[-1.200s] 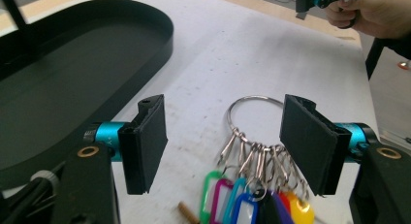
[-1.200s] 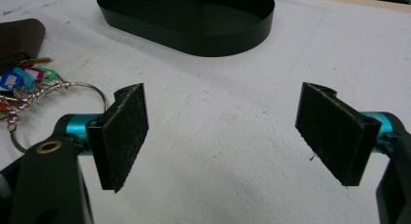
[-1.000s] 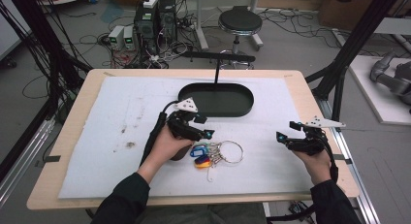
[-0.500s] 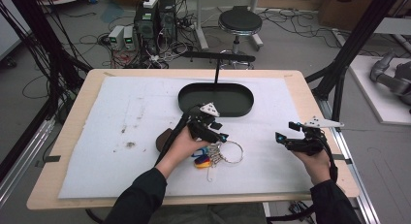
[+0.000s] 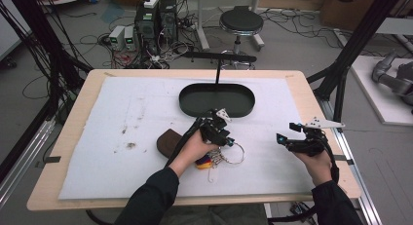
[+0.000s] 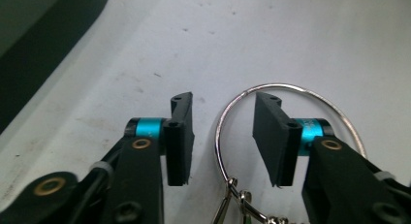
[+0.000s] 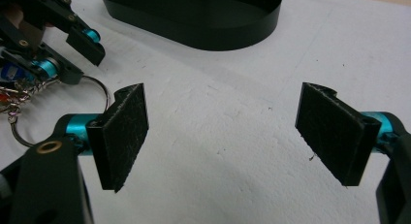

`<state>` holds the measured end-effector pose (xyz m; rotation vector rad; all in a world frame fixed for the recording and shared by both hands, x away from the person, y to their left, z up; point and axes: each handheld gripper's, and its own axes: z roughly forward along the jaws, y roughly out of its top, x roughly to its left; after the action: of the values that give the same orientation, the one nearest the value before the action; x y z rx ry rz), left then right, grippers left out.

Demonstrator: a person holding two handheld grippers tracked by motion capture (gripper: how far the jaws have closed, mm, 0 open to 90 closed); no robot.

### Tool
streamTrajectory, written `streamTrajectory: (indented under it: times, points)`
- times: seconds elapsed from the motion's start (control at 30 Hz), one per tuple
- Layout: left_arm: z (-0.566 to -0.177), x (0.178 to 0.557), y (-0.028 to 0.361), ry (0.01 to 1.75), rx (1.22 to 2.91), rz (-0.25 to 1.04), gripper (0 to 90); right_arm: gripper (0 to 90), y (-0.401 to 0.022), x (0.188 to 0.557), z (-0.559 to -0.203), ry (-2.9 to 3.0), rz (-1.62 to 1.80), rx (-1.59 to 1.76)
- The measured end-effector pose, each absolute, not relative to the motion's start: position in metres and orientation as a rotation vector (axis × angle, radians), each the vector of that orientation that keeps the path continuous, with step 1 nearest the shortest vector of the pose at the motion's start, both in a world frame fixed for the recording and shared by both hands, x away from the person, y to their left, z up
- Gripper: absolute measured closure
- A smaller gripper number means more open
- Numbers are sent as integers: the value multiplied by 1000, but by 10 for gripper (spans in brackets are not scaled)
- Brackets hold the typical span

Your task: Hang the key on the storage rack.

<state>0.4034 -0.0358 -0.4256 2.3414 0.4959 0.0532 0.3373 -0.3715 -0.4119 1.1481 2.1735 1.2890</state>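
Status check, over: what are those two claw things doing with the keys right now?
Left gripper open, jaws straddling the key ring wire. Right gripper open, off over bare mat. Black tray beyond; nothing blocking.

1. Take the black oval tray [image 5: 216,99] as your landmark; it sits on the white felt mat [image 5: 97,137] toward the table's far side.
2. Your left gripper [image 5: 225,136] is just in front of the tray, over the silver metal key ring [image 6: 232,100].
3. The brown leather pouch [image 5: 168,141] lies in front and left of the tray.
4. Your right gripper [image 5: 282,137] is in front and right of it.
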Motion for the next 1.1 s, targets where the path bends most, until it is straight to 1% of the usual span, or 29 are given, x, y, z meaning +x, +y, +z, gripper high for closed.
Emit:
streamTrajectory:
  times: [0.2, 0.3, 0.4, 0.47, 0.5, 0.53, 0.67, 0.73, 0.83, 0.97, 1.1]
  points:
    - [-430, 403, -39, 508, 2397, 73, 665, 199, -372, 337, -412, 2173, 1288, 1144]
    - [-429, 402, -39, 490, 2417, 86, 720, 199, -372, 338, -413, 2174, 1289, 1144]
    - [-429, 399, -40, 482, 2427, 125, 762, 199, -371, 337, -413, 2175, 1284, 1141]
    - [-430, 397, -41, 462, 2428, 138, 804, 199, -371, 337, -413, 2179, 1280, 1140]
    - [-430, 396, -42, 457, 2429, 142, 839, 199, -371, 337, -413, 2180, 1281, 1142]
    - [-429, 395, -42, 450, 2434, 155, 849, 199, -370, 337, -413, 2183, 1281, 1141]
    - [-428, 394, -43, 432, 2427, 172, 855, 199, -370, 337, -413, 2183, 1282, 1133]
    - [-420, 393, -38, 426, 2350, 154, 856, 199, -370, 337, -413, 2178, 1286, 1132]
    - [-413, 391, -34, 410, 2307, 163, 856, 199, -371, 336, -412, 2177, 1290, 1141]
    - [-396, 385, -23, 392, 2204, 157, 858, 199, -371, 336, -412, 2175, 1291, 1142]
    - [-390, 379, -16, 377, 2162, 165, 860, 199, -370, 336, -412, 2175, 1293, 1137]
